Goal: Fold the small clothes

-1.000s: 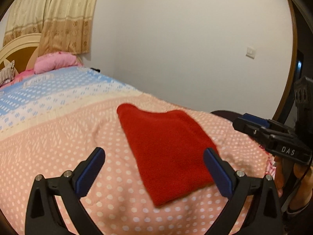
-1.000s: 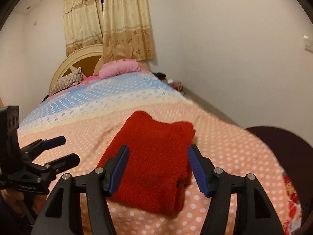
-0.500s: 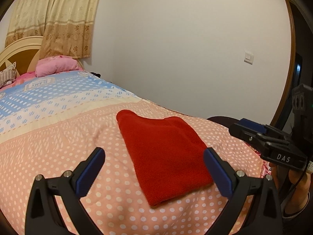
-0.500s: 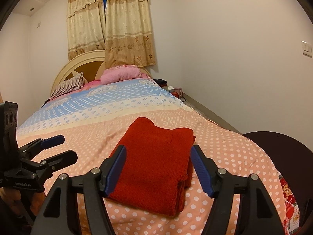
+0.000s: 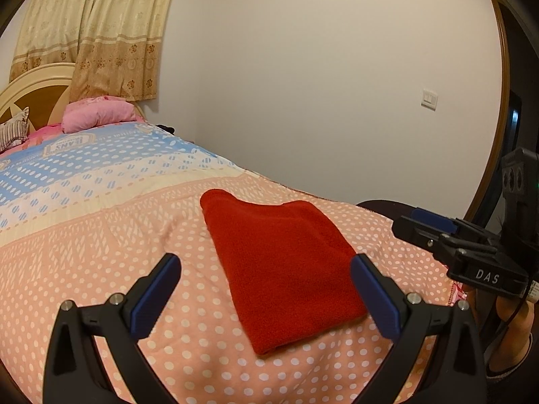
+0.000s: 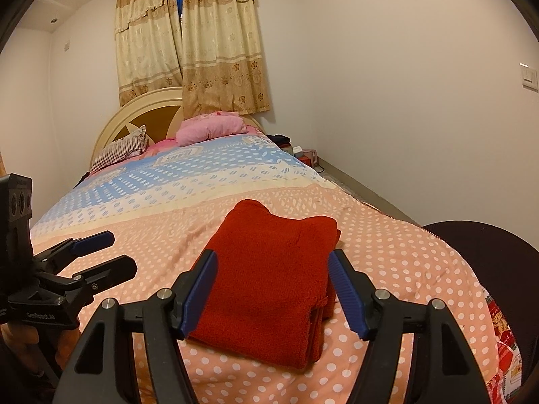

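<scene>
A red knit garment (image 5: 283, 266) lies folded into a thick rectangle on the pink polka-dot bedspread (image 5: 101, 269); it also shows in the right wrist view (image 6: 269, 282). My left gripper (image 5: 266, 293) is open and empty, held above and short of the garment. My right gripper (image 6: 273, 293) is open and empty, also held back above the garment's near edge. Each gripper appears in the other's view: the right gripper (image 5: 448, 239) at the right, the left gripper (image 6: 84, 256) at the left.
The bed runs back to pink (image 6: 209, 129) and striped (image 6: 118, 151) pillows at a cream headboard (image 6: 141, 107) under curtains. A white wall lies along the right. A dark round chair (image 6: 492, 252) stands at the bed's foot corner.
Both grippers have pulled back and lifted away from the folded garment, staying open. The garment has not moved.
</scene>
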A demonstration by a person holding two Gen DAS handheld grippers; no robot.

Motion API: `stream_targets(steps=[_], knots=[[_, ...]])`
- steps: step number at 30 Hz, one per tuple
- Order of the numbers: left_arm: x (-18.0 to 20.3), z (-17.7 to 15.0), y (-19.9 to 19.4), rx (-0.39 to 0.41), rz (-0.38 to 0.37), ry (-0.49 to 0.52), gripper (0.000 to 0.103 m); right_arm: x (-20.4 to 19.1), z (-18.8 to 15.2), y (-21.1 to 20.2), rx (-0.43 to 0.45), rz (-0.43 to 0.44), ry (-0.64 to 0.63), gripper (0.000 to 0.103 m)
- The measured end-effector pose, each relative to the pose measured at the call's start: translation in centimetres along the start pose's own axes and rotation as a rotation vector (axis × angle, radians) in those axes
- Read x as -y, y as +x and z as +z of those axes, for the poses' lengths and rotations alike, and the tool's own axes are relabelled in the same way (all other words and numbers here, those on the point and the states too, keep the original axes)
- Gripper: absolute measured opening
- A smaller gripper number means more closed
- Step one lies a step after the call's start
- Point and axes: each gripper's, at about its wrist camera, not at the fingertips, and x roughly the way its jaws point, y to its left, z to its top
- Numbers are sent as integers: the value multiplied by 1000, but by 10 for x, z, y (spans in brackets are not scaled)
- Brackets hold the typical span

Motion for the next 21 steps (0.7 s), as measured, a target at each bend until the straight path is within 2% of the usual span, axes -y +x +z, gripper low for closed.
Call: stream_targets(steps=[21], knots=[[1,0,-1,0,-11,-9,103,-6,-2,0,-1,4,2,69]])
